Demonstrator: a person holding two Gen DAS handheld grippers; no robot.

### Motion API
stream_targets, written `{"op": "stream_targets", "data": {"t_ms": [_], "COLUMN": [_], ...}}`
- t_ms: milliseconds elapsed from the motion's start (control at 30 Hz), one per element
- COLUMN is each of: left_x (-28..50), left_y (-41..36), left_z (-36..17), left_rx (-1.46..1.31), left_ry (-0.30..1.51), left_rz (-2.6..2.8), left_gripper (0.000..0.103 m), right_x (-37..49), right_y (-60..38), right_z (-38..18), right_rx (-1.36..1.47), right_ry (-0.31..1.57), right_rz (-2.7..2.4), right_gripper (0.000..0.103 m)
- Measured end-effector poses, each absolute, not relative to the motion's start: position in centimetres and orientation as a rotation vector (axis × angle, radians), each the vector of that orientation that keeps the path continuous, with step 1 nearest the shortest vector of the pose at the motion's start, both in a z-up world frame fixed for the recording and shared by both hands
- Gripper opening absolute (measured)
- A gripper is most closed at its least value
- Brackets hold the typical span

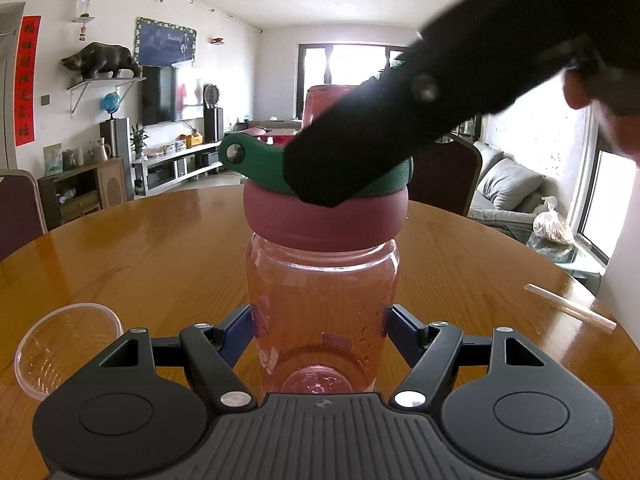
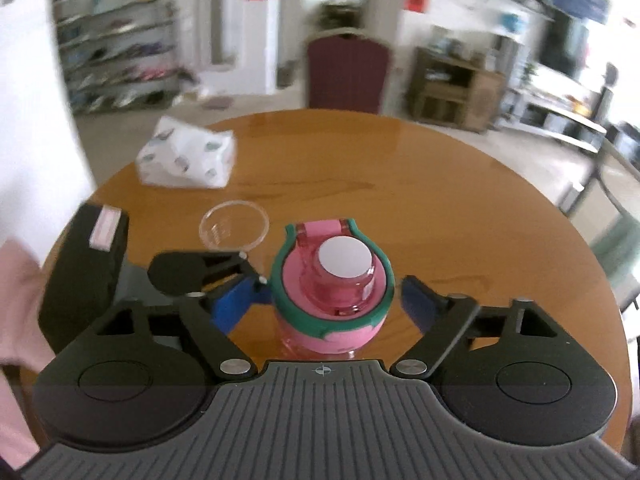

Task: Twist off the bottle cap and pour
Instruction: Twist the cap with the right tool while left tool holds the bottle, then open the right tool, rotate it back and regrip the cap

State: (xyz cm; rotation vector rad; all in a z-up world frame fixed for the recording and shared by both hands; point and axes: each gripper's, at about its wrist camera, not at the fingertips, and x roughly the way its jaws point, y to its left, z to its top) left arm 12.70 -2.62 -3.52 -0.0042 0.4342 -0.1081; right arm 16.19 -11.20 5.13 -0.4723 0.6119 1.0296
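Two grippers at one pink bottle [image 1: 322, 304] upright on wooden table [image 1: 160, 240]: left gripper [image 1: 320, 332] pinching bottle body between blue pads; right gripper [image 2: 334, 300] spread either side of pink-and-green cap [image 2: 332, 280], apart from it. Left, clear plastic cup [image 2: 234, 226]; farther left, tissue pack [image 2: 186, 158]

Desk [image 1: 120, 248]: glossy varnished wood with window reflections. Bottle [image 1: 322, 300]: clear pink-tinted plastic, smooth; its cap [image 1: 326, 216]: matt pink plastic with a matt green plastic band [image 1: 260, 168]. Cup [image 1: 66, 350]: thin transparent plastic, ribbed. Left tool [image 1: 320, 330] and right tool [image 2: 334, 300]: matt black plastic, ribbed grey housing, shiny metal pivots, blue pads [image 1: 236, 334]. Tissue pack [image 2: 186, 158]: white printed wrapper, material unclear.
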Motion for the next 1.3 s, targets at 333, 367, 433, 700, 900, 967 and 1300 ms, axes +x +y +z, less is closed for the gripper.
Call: {"op": "stream_targets", "data": {"t_ms": [333, 367, 433, 700, 900, 967, 1300], "left_x": [12.8, 12.9, 12.9, 12.9, 12.9, 12.9, 12.6], "left_y": [-2.6, -2.6, -2.5, -2.3, -2.4, -2.5, -2.7], "left_z": [-3.4, -3.4, -3.4, -3.5, -3.5, -3.6, -3.6], "left_rx": [-0.002, -0.004, -0.003, -0.004, -0.006, -0.005, -0.01], "left_ry": [0.439, 0.44, 0.44, 0.44, 0.443, 0.443, 0.439], "left_rz": [-0.106, -0.106, -0.108, -0.114, -0.112, -0.108, -0.089], "left_gripper": [0.071, 0.071, 0.071, 0.071, 0.071, 0.071, 0.071], "right_x": [14.0, 14.3, 14.7, 17.5, 19.7, 20.3, 16.9], "right_y": [-10.1, -9.9, -9.6, -9.9, -11.6, -12.1, -10.4], "right_z": [5.7, 5.6, 5.5, 5.9, 5.8, 5.8, 7.7], "right_rx": [-0.273, -0.294, -0.337, -0.556, -0.638, -0.645, -0.207], "right_ry": [0.737, 0.732, 0.72, 0.694, 0.661, 0.653, 0.699], "right_rz": [0.684, 0.691, 0.704, 0.923, 1.166, 1.227, 0.699], "right_gripper": [0.087, 0.086, 0.075, 0.069, 0.065, 0.064, 0.098]}}
